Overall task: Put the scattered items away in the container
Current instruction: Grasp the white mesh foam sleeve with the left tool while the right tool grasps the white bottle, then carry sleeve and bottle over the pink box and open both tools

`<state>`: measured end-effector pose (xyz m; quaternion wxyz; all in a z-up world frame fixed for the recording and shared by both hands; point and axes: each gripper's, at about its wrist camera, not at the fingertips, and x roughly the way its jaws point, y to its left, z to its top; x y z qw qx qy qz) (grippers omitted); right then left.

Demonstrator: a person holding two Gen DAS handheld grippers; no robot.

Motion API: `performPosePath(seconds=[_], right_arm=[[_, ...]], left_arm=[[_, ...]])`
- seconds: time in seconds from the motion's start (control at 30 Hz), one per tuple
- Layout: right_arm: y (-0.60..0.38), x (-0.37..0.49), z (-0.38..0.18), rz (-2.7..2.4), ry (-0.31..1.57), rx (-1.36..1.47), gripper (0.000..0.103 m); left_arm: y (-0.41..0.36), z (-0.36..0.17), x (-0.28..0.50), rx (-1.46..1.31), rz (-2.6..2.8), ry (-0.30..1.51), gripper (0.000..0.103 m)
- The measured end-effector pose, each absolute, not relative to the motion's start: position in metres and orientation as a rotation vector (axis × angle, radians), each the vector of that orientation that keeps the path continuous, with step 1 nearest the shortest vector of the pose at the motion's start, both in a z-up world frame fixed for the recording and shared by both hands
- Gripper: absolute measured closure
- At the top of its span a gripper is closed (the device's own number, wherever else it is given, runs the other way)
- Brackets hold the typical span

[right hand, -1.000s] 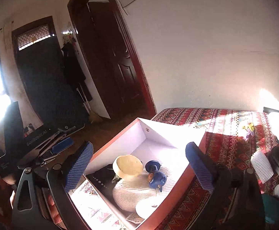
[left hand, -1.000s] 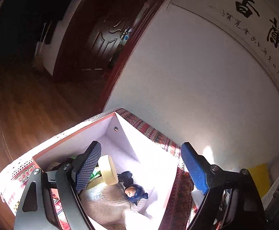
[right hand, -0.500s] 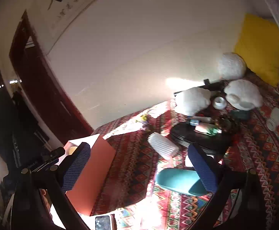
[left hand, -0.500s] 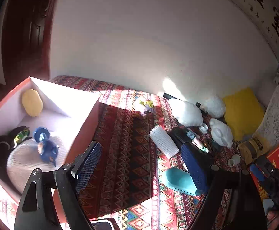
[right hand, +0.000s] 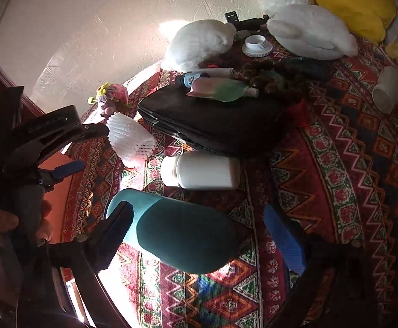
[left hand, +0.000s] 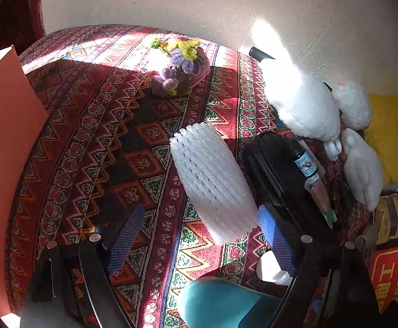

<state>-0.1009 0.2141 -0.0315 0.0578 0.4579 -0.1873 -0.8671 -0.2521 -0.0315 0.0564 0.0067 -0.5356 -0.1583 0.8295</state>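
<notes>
Both tongs [left hand: 199,232] [right hand: 199,232] gape empty over a sunlit patterned cloth [left hand: 133,147] beside a white wall [left hand: 171,0].

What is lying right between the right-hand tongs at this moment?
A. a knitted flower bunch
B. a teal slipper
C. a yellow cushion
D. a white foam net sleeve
B: in the right wrist view the teal slipper lies on the patterned cloth between the open right tongs, while the foam sleeve sits farther off near the left tongs.
</notes>
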Motion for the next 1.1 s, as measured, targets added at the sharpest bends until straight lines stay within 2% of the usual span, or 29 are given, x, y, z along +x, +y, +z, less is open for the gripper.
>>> performPosePath(seconds=[0.17,0.2,0.23,0.27,0.33,0.5,0.6,0.73,0.87,1.1], right_arm=[[0.193,-0.14,-0.052,-2.684,-0.483,1.447,0.006],[0.191,-0.146,-0.059,-2.676,-0.498,1.475,0.006],[0.189,-0.15,-0.067,-2.674,-0.504,1.51,0.012],[0.189,-0.151,-0.071,-2.696,-0.495,1.52,0.018],[0.189,-0.149,-0.067,-2.707,-0.484,1.492,0.019],[0.215,-0.131,-0.054,-2.553,-0.811,1.419,0.02],[0.213,-0.108,-0.03,-2.515,-0.86,1.334,0.019],[0.184,-0.065,0.021,-2.502,-0.754,1.159,0.019],[0.118,-0.017,0.079,-2.531,-0.515,0.945,0.019],[-0.015,0.028,0.125,-2.38,-0.246,0.782,0.019]], left_arm=[[-0.017,0.031,-0.283,-1.722,2.6,-0.432,0.018],[-0.016,0.026,-0.285,-1.732,2.582,-0.441,0.029],[-0.017,0.021,-0.286,-1.739,2.565,-0.451,0.076],[-0.017,0.019,-0.284,-1.744,2.554,-0.447,0.084],[-0.02,0.03,-0.275,-1.699,2.593,-0.417,0.09],[-0.046,0.088,-0.222,-1.545,2.674,-0.413,0.091],[-0.078,0.134,-0.166,-1.414,2.739,-0.458,0.091],[-0.137,0.179,-0.089,-1.271,2.818,-0.565,0.091],[-0.2,0.21,-0.026,-1.13,2.961,-0.622,0.091],[-0.315,0.26,0.008,-0.892,3.185,-0.714,0.09]])
